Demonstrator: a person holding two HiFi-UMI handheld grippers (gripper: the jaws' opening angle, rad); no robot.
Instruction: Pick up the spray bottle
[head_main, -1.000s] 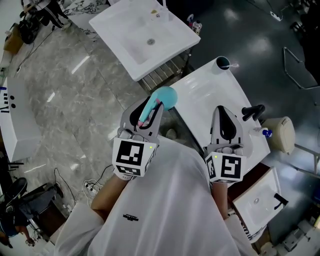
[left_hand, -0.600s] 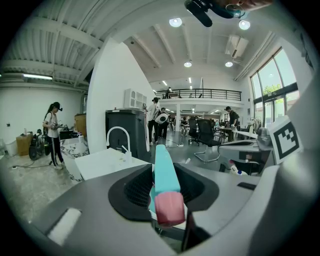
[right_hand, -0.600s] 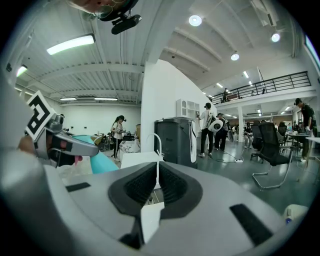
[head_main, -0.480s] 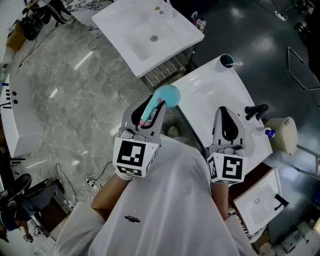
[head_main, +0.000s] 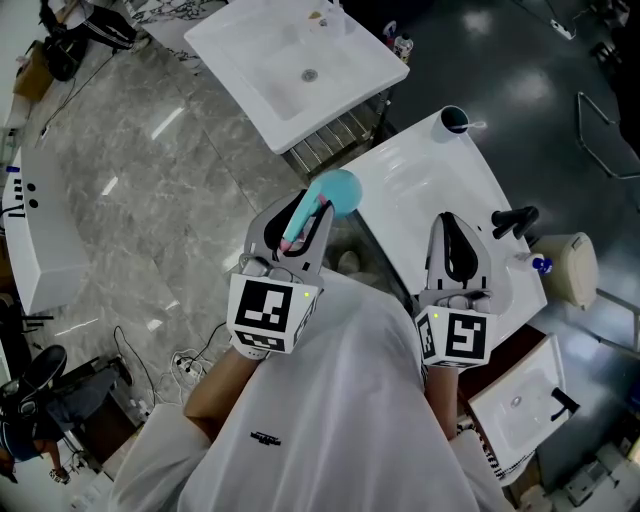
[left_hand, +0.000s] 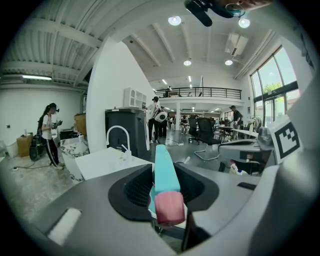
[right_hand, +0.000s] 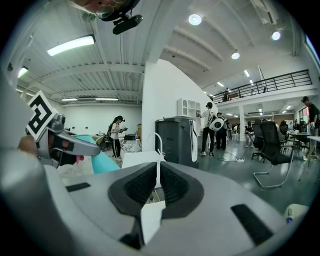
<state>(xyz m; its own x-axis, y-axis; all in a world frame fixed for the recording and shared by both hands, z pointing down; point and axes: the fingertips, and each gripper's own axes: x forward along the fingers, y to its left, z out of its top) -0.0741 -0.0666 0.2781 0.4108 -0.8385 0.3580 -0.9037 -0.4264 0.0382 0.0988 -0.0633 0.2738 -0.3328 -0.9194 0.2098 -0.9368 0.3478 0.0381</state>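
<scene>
The blue-green spray bottle (left_hand: 165, 172) is being held in the left gripper (left_hand: 163, 167). It is being squeezed from both sides by the two black pads (left_hand: 135, 192). The bottle's pink end (left_hand: 170, 209) is being pointed back toward the camera, and its body is being pointed away. Behind it, a white sink (left_hand: 107, 162) with a bent tap (left_hand: 117, 135) is being shown, beside a dark cabinet (left_hand: 127, 132). At the left, a person (left_hand: 50, 132) is being shown standing. At the right edge, a marker cube (left_hand: 286, 141) is being shown.
</scene>
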